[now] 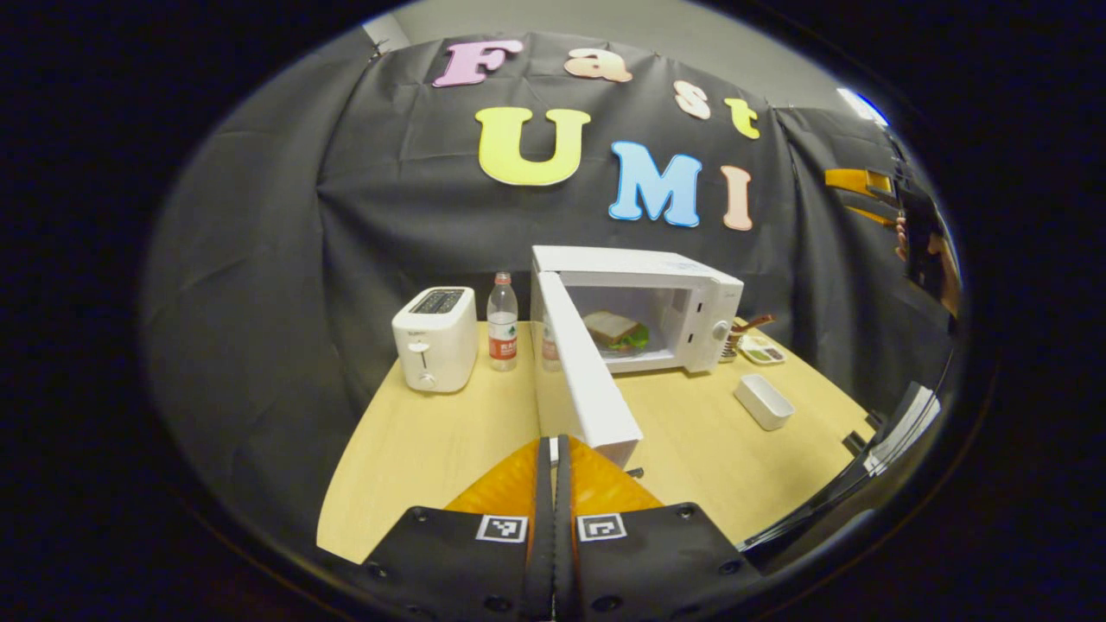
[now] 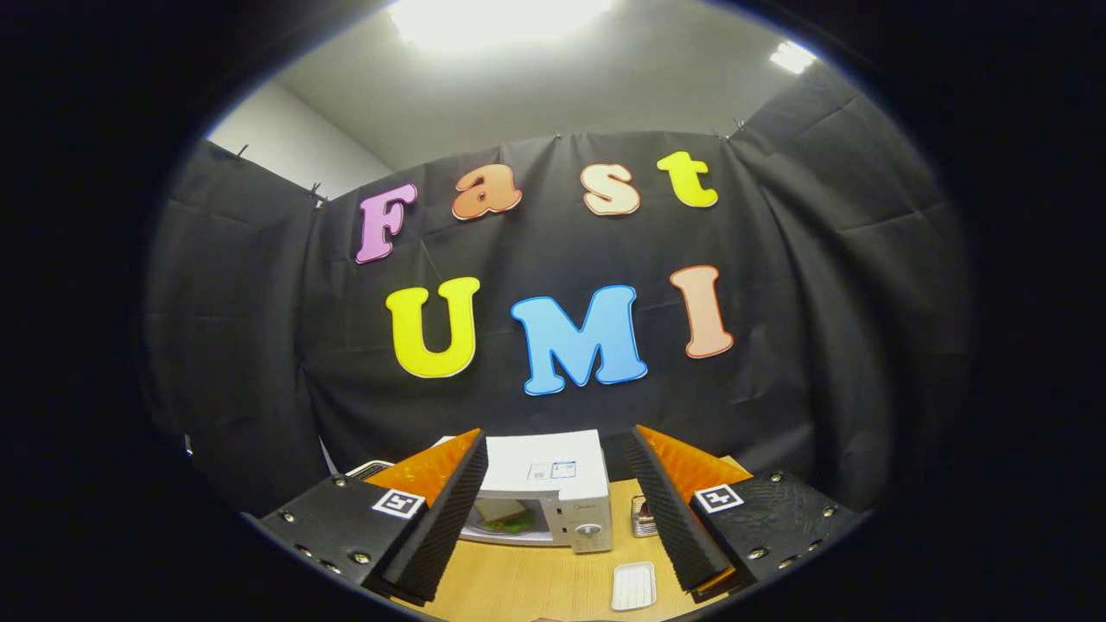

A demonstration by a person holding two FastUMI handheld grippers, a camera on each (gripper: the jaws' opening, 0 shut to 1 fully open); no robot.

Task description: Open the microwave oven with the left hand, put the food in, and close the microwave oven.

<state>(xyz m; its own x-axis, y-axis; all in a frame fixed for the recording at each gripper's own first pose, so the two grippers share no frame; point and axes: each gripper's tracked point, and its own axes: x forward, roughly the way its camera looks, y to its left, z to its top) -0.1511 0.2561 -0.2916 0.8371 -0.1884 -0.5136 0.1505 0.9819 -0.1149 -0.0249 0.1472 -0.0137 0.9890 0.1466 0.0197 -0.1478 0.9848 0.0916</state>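
One sandwich (image 1: 615, 330) inside open microwave (image 1: 657, 302), well beyond left gripper (image 1: 553, 471)

— Premises type?
— A staged recording booth, not a home kitchen: black cloth wall (image 1: 259, 259) draped and clipped at upper left, a pale wood surface (image 1: 432, 449) carrying a toaster (image 1: 435, 337), water bottle (image 1: 502, 321) and microwave (image 1: 683, 298) mid-frame.
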